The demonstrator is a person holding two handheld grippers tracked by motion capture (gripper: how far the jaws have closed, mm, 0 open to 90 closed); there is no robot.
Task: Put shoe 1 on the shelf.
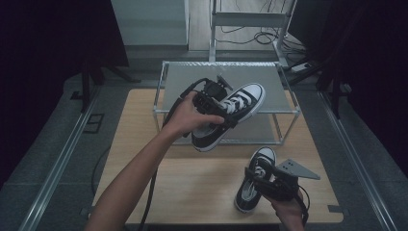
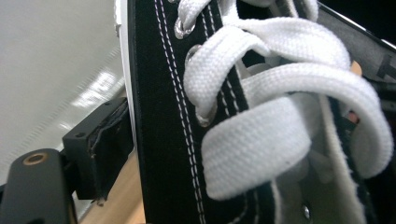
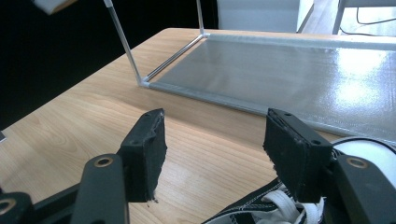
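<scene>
Shoe gripped by left tool hangs above rack, unplaced; second shoe waits under open right tool.

Sneaker before rack (on table)

My left forearm reaches up across the table, hand wrapped around the left gripper, whose jaws seem clamped, though half hidden. My right hand holds the right gripper low, jaws apart.
</scene>
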